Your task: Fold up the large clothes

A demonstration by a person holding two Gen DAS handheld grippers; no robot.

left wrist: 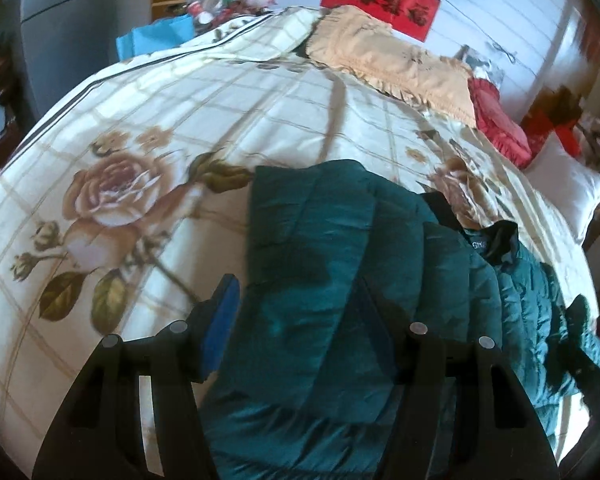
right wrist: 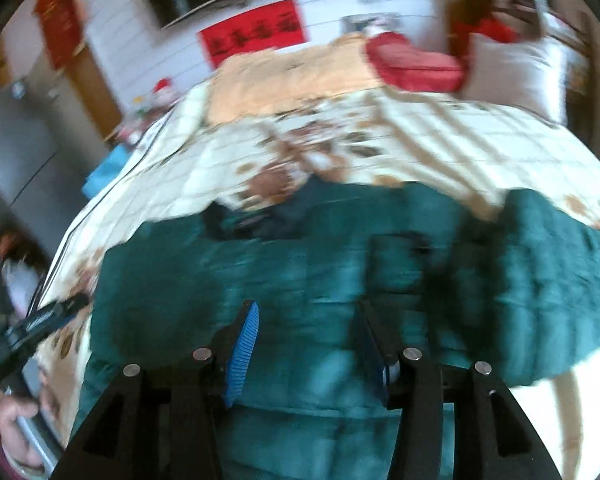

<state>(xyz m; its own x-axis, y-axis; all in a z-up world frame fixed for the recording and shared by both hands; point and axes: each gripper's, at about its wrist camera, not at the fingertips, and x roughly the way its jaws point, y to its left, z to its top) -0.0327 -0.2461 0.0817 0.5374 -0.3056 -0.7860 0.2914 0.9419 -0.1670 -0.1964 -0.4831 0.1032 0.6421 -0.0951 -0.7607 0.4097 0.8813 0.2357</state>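
Observation:
A dark teal puffer jacket (left wrist: 340,264) lies on a bed with a cream floral quilt (left wrist: 180,128). Its left part is folded over into a flat panel; its black collar (left wrist: 496,240) shows to the right. My left gripper (left wrist: 296,304) is open just above the folded panel, jaws wide apart, nothing between them. In the blurred right wrist view the jacket (right wrist: 340,280) spreads across the bed's near side. My right gripper (right wrist: 308,332) is open above it and holds nothing. The left gripper (right wrist: 32,328) and the hand holding it show at that view's left edge.
A peach blanket (left wrist: 396,60) and a red pillow (left wrist: 496,116) lie at the bed's far side, a white pillow (left wrist: 564,188) to the right. A blue bag (left wrist: 156,36), toys and a grey cabinet (left wrist: 68,20) stand beyond the left corner.

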